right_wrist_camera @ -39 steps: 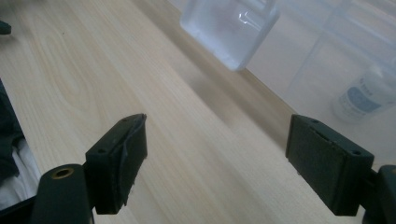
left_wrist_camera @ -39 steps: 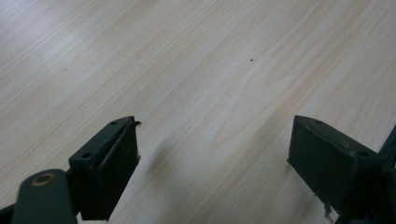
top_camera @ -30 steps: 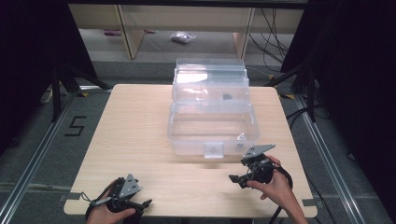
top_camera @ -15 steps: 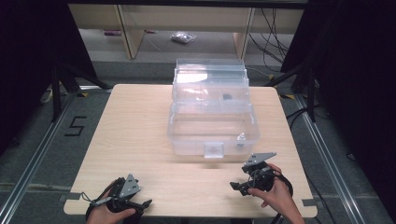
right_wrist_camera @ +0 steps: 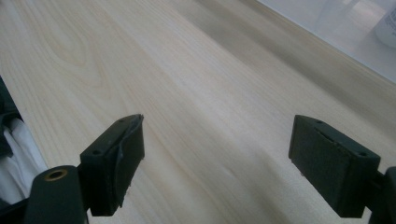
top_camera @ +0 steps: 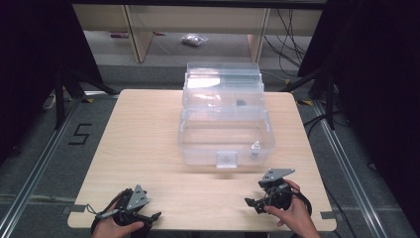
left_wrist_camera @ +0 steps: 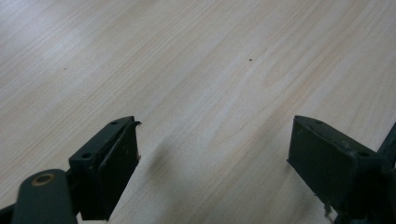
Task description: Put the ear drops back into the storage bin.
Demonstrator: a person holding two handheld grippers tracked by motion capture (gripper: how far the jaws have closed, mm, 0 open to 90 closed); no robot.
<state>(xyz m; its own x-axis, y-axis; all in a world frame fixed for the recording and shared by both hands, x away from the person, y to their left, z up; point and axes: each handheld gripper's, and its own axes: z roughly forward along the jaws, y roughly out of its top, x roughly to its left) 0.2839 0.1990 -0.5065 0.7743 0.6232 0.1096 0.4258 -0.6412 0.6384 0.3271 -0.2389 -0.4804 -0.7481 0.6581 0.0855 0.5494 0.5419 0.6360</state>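
Resting both hands near the surface (top_camera: pixel 148 129) edge, left gripper (top_camera: pixel 148 218) and right gripper (top_camera: pixel 253 204) released, empty, well short of the clear box (top_camera: pixel 225 134); approach level, jaws wide.

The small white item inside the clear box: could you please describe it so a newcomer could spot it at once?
On the wooden table stands a clear plastic box, lid open. In its front right corner, beside the front latch, sits the small white item, the lower bin's one pale object.
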